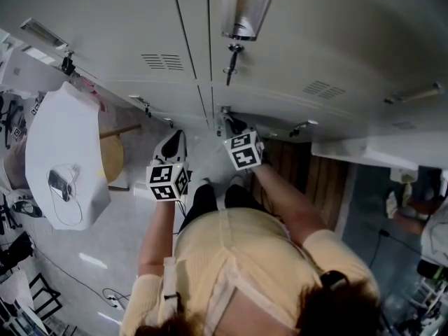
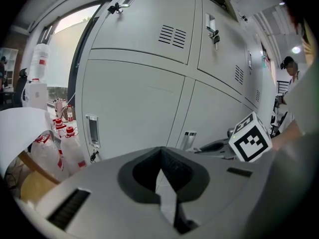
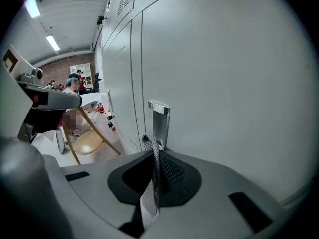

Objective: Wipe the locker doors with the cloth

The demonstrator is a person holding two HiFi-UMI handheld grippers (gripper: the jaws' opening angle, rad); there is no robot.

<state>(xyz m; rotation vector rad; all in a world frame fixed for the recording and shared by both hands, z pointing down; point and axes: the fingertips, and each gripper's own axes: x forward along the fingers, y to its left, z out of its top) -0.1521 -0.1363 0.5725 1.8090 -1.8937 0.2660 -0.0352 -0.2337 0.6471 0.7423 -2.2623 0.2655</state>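
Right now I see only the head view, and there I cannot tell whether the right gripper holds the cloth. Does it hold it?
Observer: Yes. In the right gripper view, the right gripper is shut on a grey mesh cloth.
Operator: Where is the cloth against the lockers?
Observer: Its tip stands just in front of a metal handle on a locker door. I cannot tell whether it touches.
Operator: And the left gripper, does it carry anything?
Observer: No. In the left gripper view, the left gripper has its fingers together with nothing between them.
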